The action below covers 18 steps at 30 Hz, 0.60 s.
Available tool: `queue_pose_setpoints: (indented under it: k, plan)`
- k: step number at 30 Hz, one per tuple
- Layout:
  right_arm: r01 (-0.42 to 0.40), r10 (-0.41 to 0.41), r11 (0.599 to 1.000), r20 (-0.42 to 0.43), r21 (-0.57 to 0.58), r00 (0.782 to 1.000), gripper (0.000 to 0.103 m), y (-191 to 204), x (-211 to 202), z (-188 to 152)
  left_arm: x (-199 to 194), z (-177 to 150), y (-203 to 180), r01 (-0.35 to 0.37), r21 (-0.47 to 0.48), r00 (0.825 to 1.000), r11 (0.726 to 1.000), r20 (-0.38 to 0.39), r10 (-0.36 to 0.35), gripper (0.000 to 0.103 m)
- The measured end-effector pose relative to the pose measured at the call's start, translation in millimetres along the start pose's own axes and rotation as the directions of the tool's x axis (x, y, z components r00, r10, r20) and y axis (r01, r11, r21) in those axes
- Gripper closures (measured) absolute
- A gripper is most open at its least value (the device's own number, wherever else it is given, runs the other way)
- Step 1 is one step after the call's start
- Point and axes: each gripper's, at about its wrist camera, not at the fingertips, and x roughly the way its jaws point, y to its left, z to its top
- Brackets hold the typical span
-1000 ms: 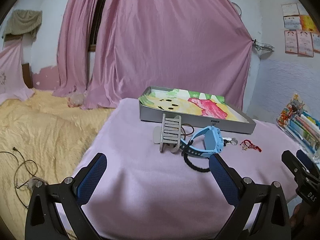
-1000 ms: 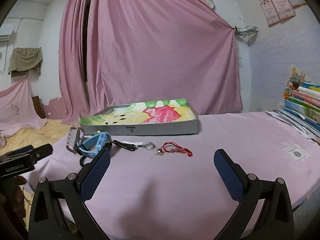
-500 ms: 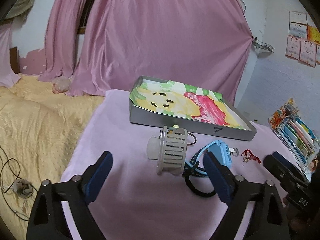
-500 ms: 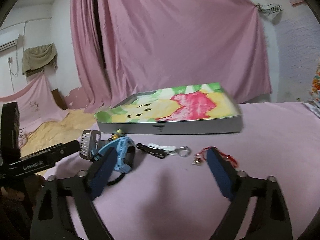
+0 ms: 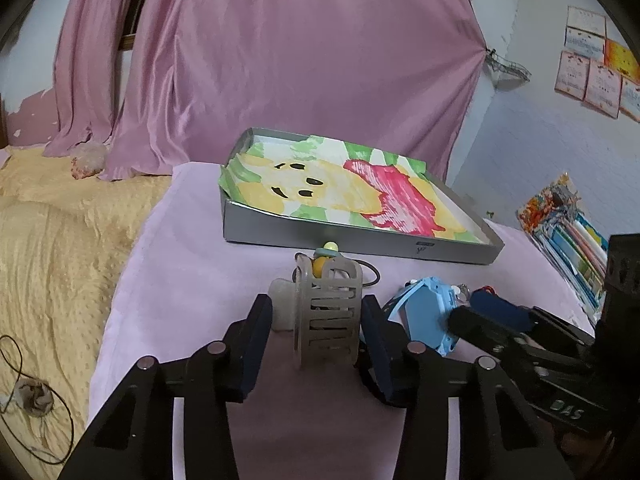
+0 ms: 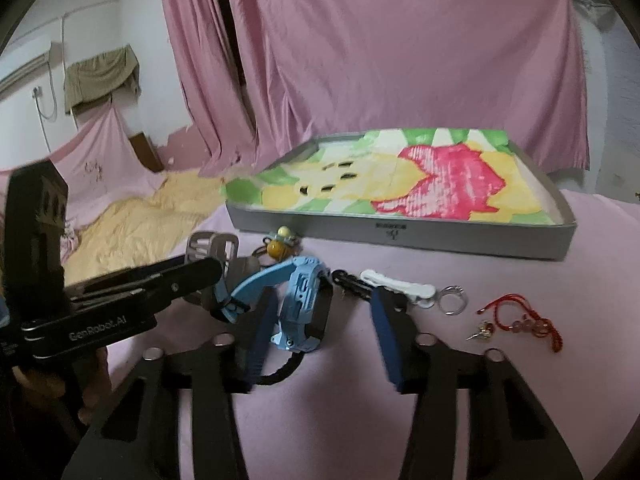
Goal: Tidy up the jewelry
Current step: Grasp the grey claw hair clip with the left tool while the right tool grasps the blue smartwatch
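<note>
Left hand-held gripper (image 5: 316, 332) spread, fingers either side of the beige hair claw (image 5: 328, 312), not yet pinching. Right hand-held gripper (image 6: 320, 332) spread, straddling the blue watch (image 6: 296, 304). Both items lie on the pink-clothed table (image 5: 192, 280), near the grey tray (image 5: 320, 236).

Advice: close on the claw's ribbed body, squarely. Hard slotted plastic, curved; likely to slip or roll.

You're in a home bedroom: a bed with a yellow bedspread (image 5: 52, 248) fills the left of the frame, pink curtains (image 5: 280, 64) hang across the back wall, certificates (image 5: 596, 76) are pinned at upper right, and books (image 5: 576, 240) are stacked at right.
</note>
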Motion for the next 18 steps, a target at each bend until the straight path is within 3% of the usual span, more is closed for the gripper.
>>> queue_pose_setpoints:
  k: [7, 10, 15, 18]
  plan:
    - [0.004, -0.003, 1.0, -0.055, 0.025, 0.998, 0.064, 3, 11, 6, 3, 3, -4, 0.005, 0.036, 1.0, 0.999, -0.022, -0.004, 0.075]
    - [0.015, -0.012, 0.999, -0.079, 0.03, 0.997, 0.065, 4, 17, 6, 2, 3, -4, 0.003, 0.034, 1.0, 0.999, -0.024, -0.002, 0.075]
    - [-0.018, 0.022, 0.999, -0.097, 0.043, 0.995, 0.081, 7, 23, 5, 0, 1, -4, 0.001, 0.026, 1.0, 1.0, -0.016, -0.001, 0.075]
    - [-0.016, 0.019, 0.999, -0.081, 0.047, 0.997, 0.085, 6, 20, 4, -5, -1, -5, 0.004, 0.028, 1.0, 1.0, 0.003, -0.004, 0.075]
